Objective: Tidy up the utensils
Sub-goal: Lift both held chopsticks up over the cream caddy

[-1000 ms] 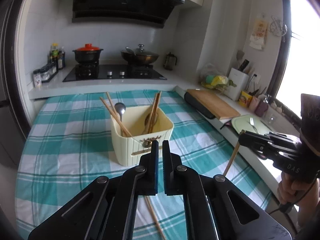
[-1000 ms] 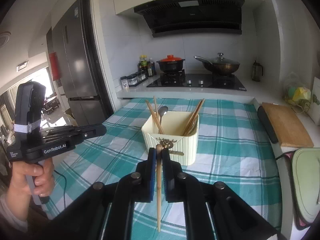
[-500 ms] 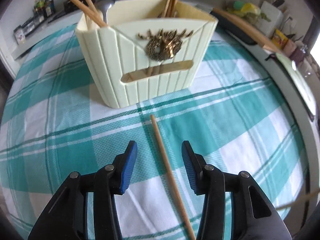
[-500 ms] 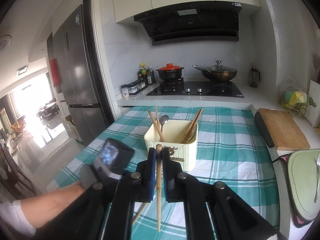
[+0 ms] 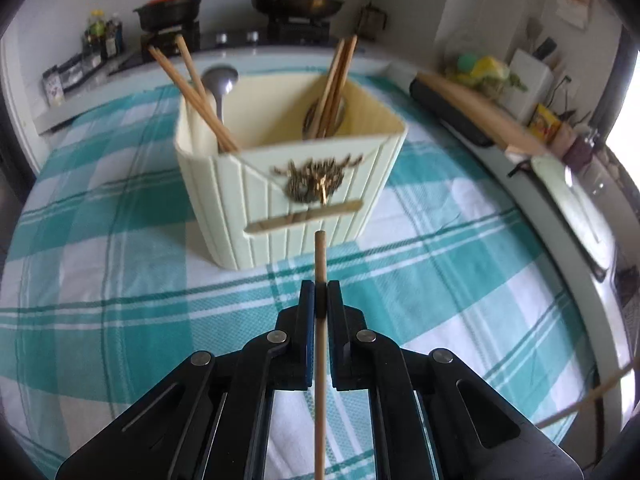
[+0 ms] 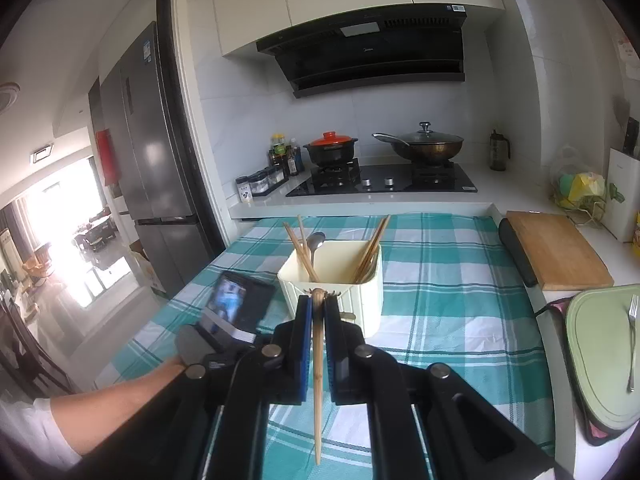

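Now, left to right:
Left gripper (image 5: 320,294): jaws clamped on a single wooden chopstick (image 5: 319,344), which runs up between the blue pads and pokes out past the tips toward the holder.
Table: covered with a teal and white checked cloth (image 5: 120,280).
Utensil holder (image 5: 288,184): cream, ribbed, standing upright on the cloth just ahead of the left gripper; a brown ornament sits on its front wall.
Holder contents: two chopsticks and a metal spoon (image 5: 218,82) lean in its left side, several more chopsticks (image 5: 336,84) lean in its right side.
Right gripper (image 6: 317,308): jaws pinched on a second chopstick (image 6: 317,376), held well above the table, with the holder beyond its tips.
Counter at right: a wooden cutting board (image 6: 554,250), and a fork (image 6: 632,344) lying on a pale green board (image 6: 596,360).
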`<action>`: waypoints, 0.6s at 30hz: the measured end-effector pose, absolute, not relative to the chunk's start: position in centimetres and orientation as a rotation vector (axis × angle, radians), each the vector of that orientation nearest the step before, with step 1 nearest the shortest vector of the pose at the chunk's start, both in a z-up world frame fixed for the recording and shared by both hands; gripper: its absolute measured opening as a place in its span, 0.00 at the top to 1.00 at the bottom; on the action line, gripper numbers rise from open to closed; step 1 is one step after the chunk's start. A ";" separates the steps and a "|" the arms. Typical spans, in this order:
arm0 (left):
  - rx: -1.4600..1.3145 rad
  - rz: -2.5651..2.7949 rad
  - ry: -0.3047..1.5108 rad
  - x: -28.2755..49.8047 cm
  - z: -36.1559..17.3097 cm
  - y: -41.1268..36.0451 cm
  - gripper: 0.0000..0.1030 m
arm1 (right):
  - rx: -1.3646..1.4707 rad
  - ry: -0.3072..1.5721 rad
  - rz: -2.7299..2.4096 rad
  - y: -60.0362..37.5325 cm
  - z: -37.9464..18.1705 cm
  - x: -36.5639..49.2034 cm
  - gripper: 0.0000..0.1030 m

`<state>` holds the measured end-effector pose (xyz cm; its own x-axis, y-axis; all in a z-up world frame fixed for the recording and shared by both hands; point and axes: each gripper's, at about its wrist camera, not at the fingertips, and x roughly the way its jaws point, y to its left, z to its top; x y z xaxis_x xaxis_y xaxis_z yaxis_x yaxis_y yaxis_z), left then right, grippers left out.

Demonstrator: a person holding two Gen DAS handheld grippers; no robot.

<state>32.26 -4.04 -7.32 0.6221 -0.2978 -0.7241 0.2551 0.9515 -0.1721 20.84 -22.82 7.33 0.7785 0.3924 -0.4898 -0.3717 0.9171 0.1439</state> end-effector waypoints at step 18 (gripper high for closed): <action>-0.212 -0.378 0.445 27.4 8.7 2.4 0.97 | 0.026 0.489 0.415 -20.4 10.1 24.3 0.94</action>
